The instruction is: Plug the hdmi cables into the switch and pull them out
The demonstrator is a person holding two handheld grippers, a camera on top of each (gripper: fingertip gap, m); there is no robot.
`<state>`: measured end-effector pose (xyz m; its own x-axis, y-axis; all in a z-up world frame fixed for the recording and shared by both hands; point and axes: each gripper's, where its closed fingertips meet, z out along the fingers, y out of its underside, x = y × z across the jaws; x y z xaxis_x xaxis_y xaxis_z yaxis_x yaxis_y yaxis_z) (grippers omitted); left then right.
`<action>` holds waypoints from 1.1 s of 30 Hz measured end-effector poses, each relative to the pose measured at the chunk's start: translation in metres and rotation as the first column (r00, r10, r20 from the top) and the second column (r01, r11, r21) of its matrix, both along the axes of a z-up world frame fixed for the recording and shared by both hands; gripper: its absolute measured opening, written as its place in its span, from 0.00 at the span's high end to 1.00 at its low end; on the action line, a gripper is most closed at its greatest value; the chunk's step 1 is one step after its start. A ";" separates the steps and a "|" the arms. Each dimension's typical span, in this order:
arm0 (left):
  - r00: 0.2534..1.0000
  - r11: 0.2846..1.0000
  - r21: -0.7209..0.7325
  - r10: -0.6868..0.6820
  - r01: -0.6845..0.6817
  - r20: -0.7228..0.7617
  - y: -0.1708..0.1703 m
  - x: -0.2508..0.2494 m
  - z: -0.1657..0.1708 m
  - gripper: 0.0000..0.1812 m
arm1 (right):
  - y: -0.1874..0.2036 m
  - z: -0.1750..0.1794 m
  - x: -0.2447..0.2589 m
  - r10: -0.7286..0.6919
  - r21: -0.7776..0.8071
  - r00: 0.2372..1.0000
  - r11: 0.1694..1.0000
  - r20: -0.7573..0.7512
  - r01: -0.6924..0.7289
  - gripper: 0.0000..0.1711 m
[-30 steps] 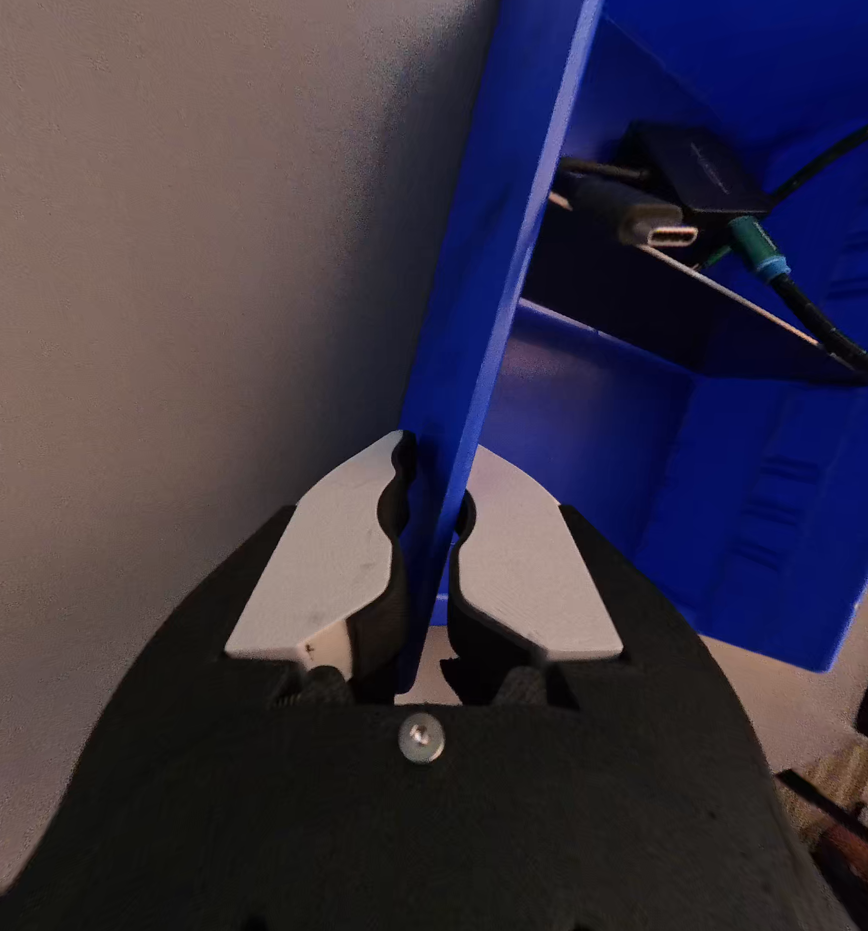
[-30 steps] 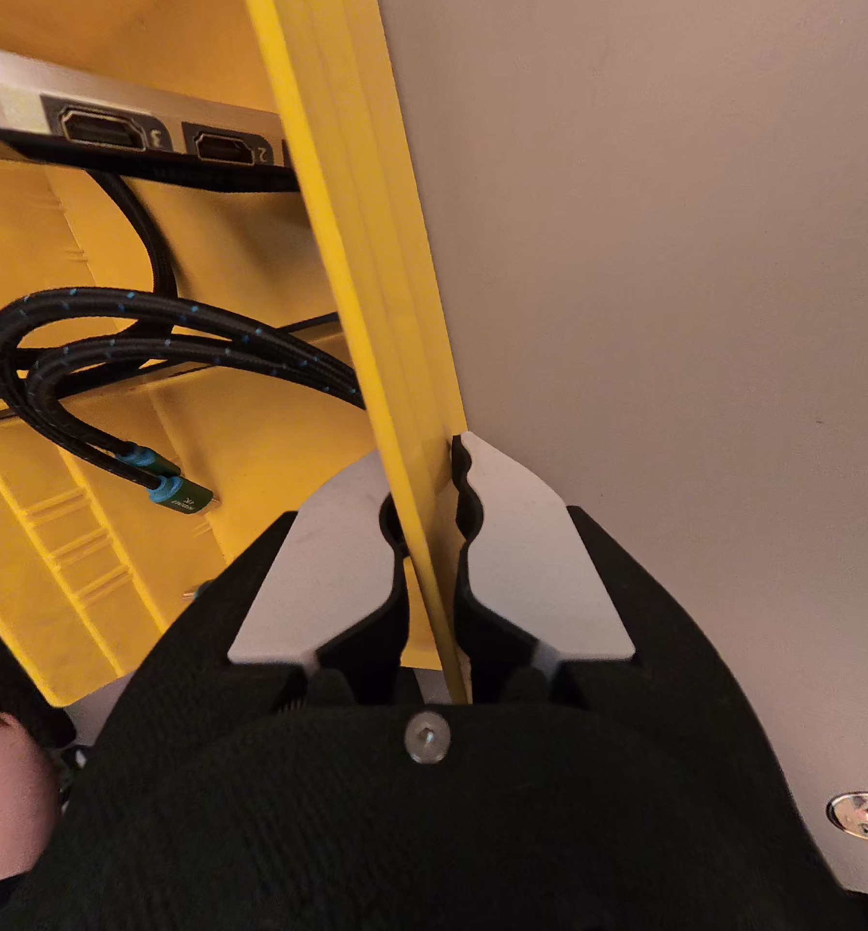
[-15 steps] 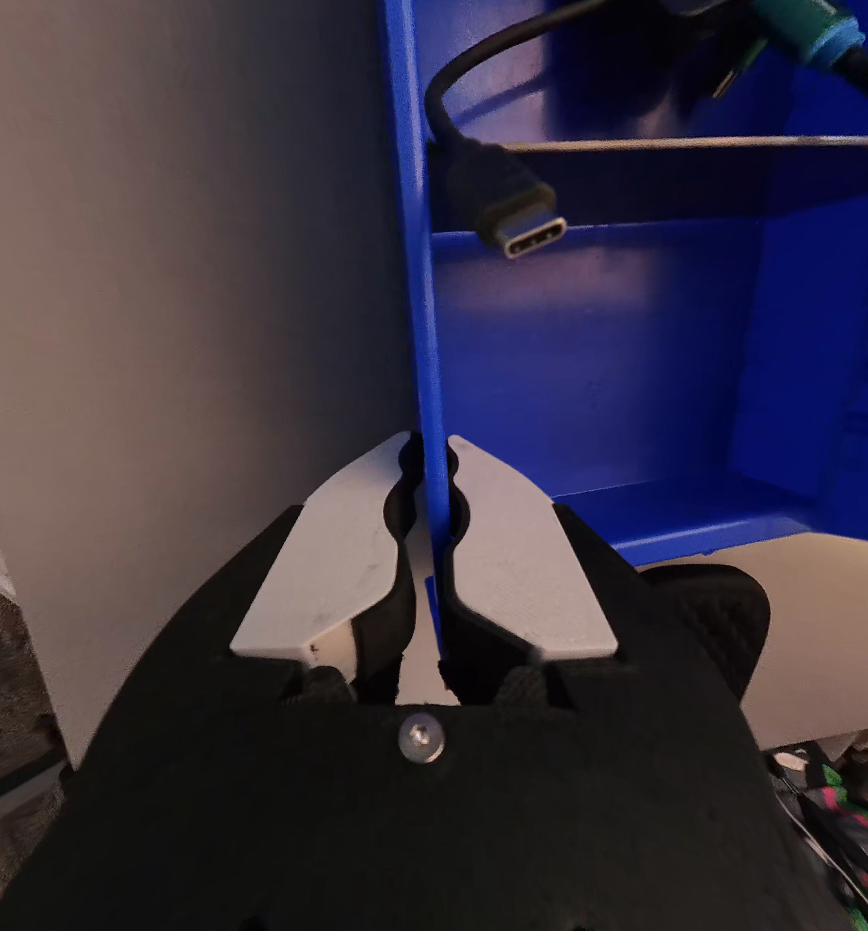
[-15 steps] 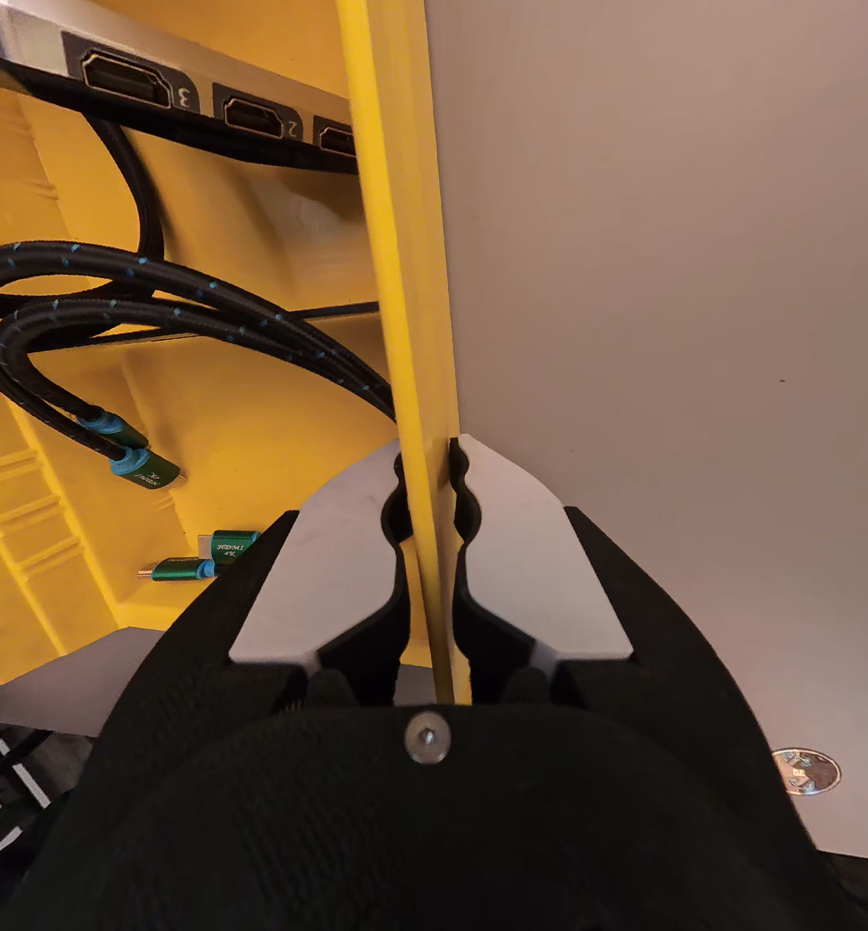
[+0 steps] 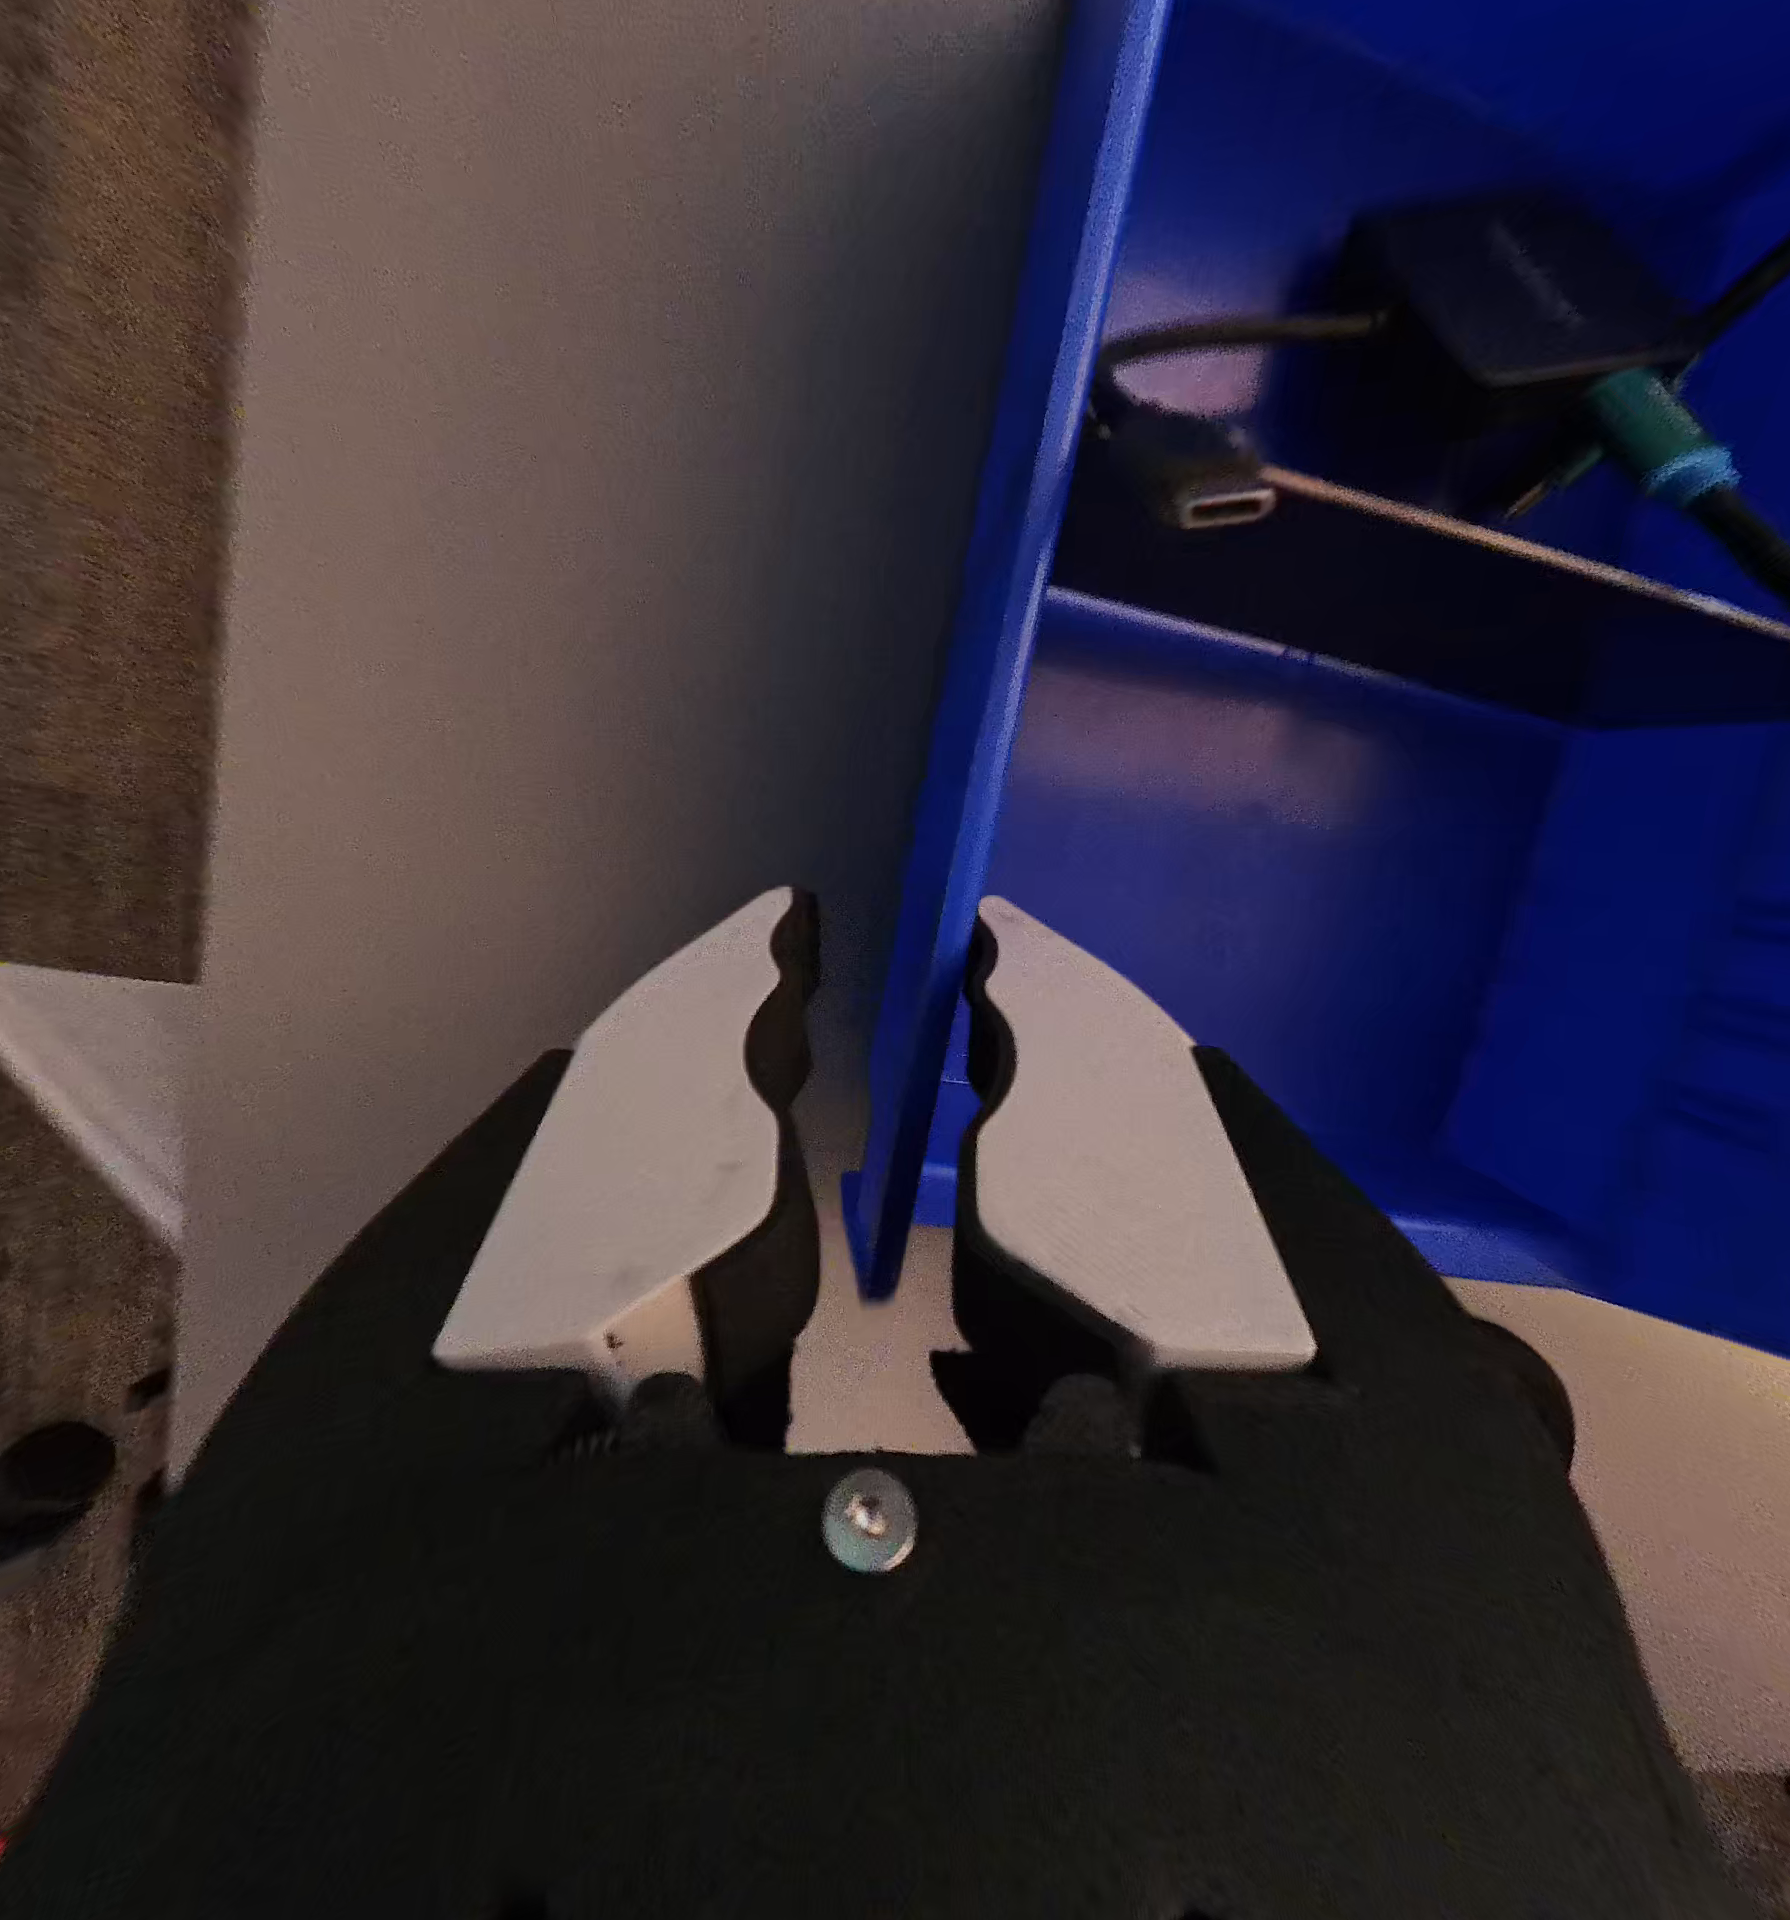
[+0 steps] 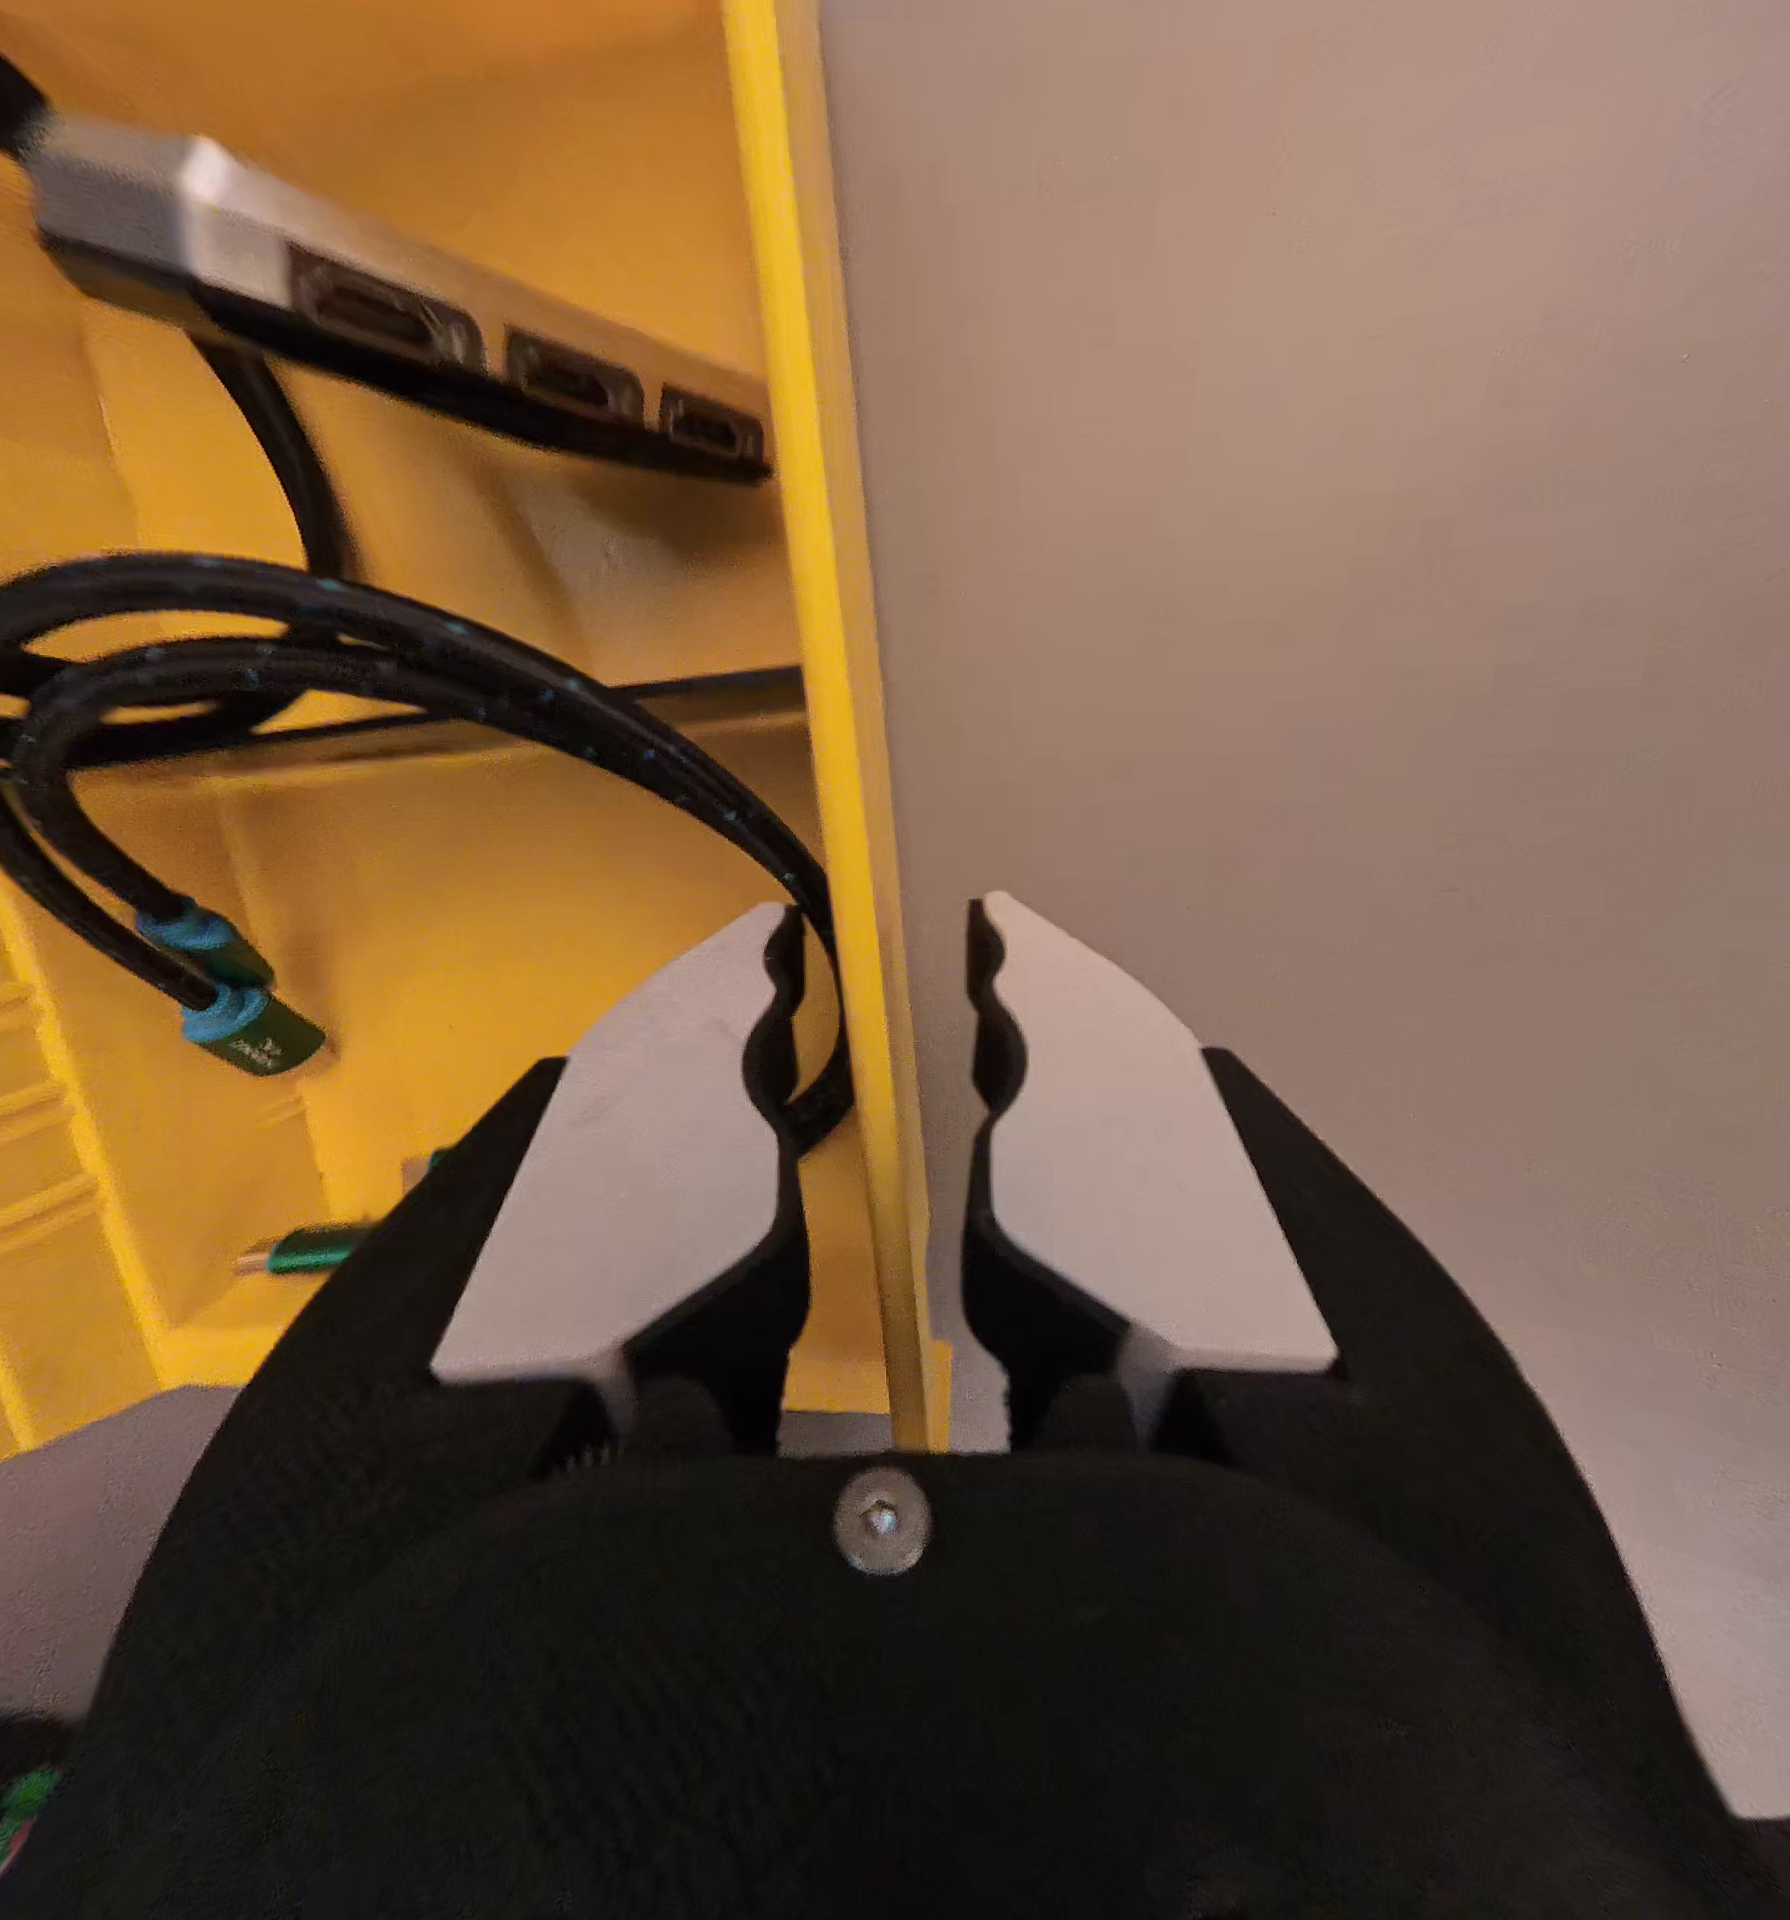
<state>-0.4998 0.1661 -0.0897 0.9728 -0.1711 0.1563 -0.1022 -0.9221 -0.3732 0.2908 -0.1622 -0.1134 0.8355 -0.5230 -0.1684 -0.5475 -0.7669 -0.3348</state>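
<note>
Both grippers sit parted, left gripper (image 5: pixel 891 914) astride the blue plastic bin's wall (image 5: pixel 984 727), right gripper (image 6: pixel 880 914) astride the yellow plastic bin's wall (image 6: pixel 829 727), so back straight off before reaching for the green-tipped braided HDMI cables (image 6: pixel 247 1039) below the silver 3-port switch (image 6: pixel 403 312).

Switch (image 6: pixel 403 312): silver-black, three ports empty, in yellow bin.
Cables (image 6: pixel 434 675): black braided, green plugs (image 6: pixel 262 1039) loose, unplugged.

Pale tabletop (image 5: pixel 579 520), blue bin (image 5: pixel 1286 883), yellow bin (image 6: pixel 517 935)
</note>
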 end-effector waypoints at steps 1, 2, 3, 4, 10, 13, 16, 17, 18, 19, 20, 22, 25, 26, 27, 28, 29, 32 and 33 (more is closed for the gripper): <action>1.000 0.999 0.046 0.014 -0.013 -0.017 0.000 -0.004 0.012 0.84 | 0.001 0.010 0.004 -0.013 0.041 0.999 0.999 0.047 0.011 0.78; 0.999 0.995 0.102 0.023 -0.019 -0.039 0.000 -0.006 0.028 0.82 | 0.003 0.024 0.007 -0.027 0.088 0.995 0.996 0.095 0.019 0.76; 0.998 0.986 0.168 0.020 -0.011 -0.051 0.000 -0.005 0.045 0.83 | 0.004 0.040 0.009 -0.040 0.137 0.989 0.990 0.145 0.020 0.74; 0.999 0.969 0.246 -0.001 0.012 -0.043 0.000 0.003 0.065 0.83 | 0.005 0.057 0.009 -0.052 0.183 0.979 0.983 0.196 0.016 0.72; 0.815 0.608 0.718 -0.571 0.339 0.099 -0.031 0.146 0.178 0.69 | 0.052 0.232 -0.043 -0.123 0.611 0.769 0.690 0.627 -0.388 0.62; 0.733 0.549 0.690 -0.679 0.471 0.039 -0.038 0.196 0.167 0.63 | 0.070 0.321 -0.108 -0.270 0.668 0.613 0.353 0.743 -0.655 0.60; 0.761 0.614 0.585 -0.649 0.530 -0.008 -0.018 0.216 0.134 0.64 | 0.090 0.353 -0.139 -0.273 0.646 0.586 0.326 0.763 -0.690 0.61; 0.772 0.635 0.557 -0.636 0.536 -0.018 -0.010 0.219 0.123 0.64 | 0.098 0.356 -0.148 -0.255 0.654 0.602 0.311 0.757 -0.690 0.61; 0.775 0.648 0.533 -0.632 0.545 -0.023 -0.004 0.223 0.113 0.65 | 0.106 0.353 -0.159 -0.224 0.666 0.628 0.288 0.745 -0.688 0.61; 0.768 0.654 0.507 -0.640 0.561 -0.026 -0.001 0.226 0.102 0.66 | 0.113 0.347 -0.169 -0.185 0.682 0.658 0.258 0.730 -0.684 0.61; 0.758 0.658 0.474 -0.652 0.586 -0.032 0.000 0.228 0.091 0.66 | 0.120 0.337 -0.180 -0.141 0.700 0.688 0.222 0.712 -0.679 0.61; 0.750 0.664 0.414 -0.657 0.623 -0.076 0.005 0.228 0.073 0.74 | 0.134 0.320 -0.195 -0.090 0.713 0.708 0.131 0.701 -0.689 0.68; 0.737 0.637 0.429 -0.667 0.641 -0.110 0.011 0.232 0.071 0.96 | 0.160 0.295 -0.199 0.042 0.695 0.717 0.212 0.696 -0.687 0.69; 0.753 0.639 0.448 -0.645 0.626 -0.132 0.016 0.231 0.076 0.96 | 0.165 0.287 -0.202 0.077 0.666 0.697 0.234 0.713 -0.708 0.69; 0.767 0.635 0.471 -0.621 0.612 -0.160 0.020 0.228 0.082 0.96 | 0.168 0.281 -0.203 0.101 0.634 0.671 0.250 0.735 -0.732 0.69; 0.780 0.620 0.506 -0.594 0.600 -0.197 0.024 0.226 0.091 0.96 | 0.170 0.277 -0.202 0.100 0.606 0.647 0.269 0.756 -0.749 0.69; 0.793 0.600 0.544 -0.564 0.586 -0.232 0.027 0.224 0.101 0.96 | 0.171 0.275 -0.200 0.082 0.584 0.628 0.291 0.774 -0.758 0.69; 0.821 0.540 0.642 -0.499 0.544 -0.277 0.023 0.223 0.133 0.96 | 0.174 0.270 -0.201 0.093 0.539 0.591 0.317 0.801 -0.780 0.70; 0.834 0.517 0.676 -0.467 0.526 -0.292 0.021 0.222 0.146 0.96 | 0.175 0.267 -0.206 0.120 0.538 0.591 0.302 0.797 -0.787 0.70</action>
